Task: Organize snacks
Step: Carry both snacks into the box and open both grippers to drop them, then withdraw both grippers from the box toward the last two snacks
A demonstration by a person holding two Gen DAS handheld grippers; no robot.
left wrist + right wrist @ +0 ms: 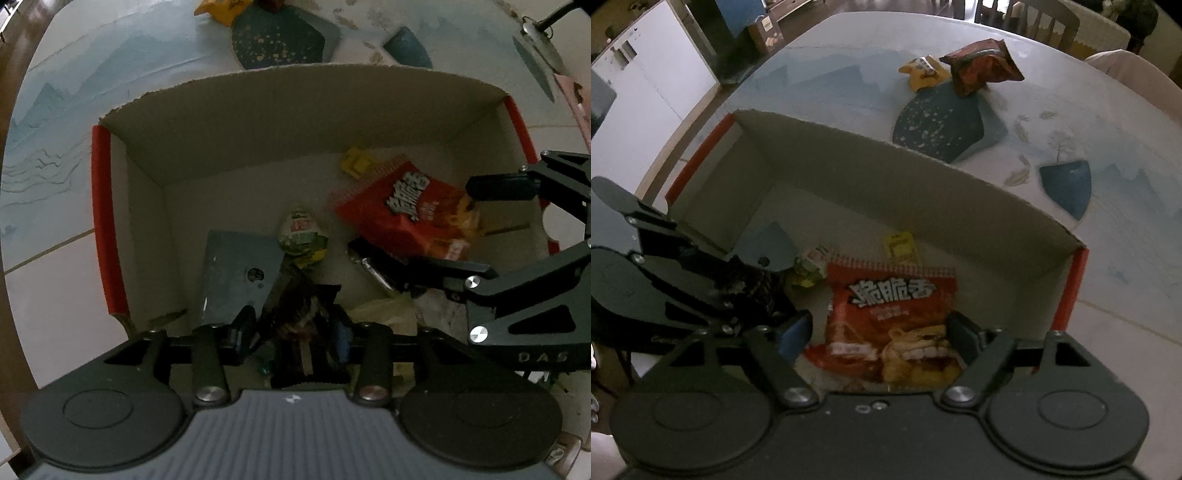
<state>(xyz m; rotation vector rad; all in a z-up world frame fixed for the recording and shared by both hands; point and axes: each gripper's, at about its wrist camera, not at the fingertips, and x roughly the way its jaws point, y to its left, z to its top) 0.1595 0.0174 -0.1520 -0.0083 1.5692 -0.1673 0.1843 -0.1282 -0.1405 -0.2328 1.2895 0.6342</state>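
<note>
Inside the cardboard box [886, 177] on the table [1108, 258], the right tool [882, 332] has its fingers spread either side of a red snack bag [890, 317] — not visibly clamped — while the left tool [291, 328], approx. half closed, grips a dark wrapper [295, 314].

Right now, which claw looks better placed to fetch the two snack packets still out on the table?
Probably neither yet. The left claw grips a dark packet; the right claw spans the red snack bag in the cardboard box.
</note>
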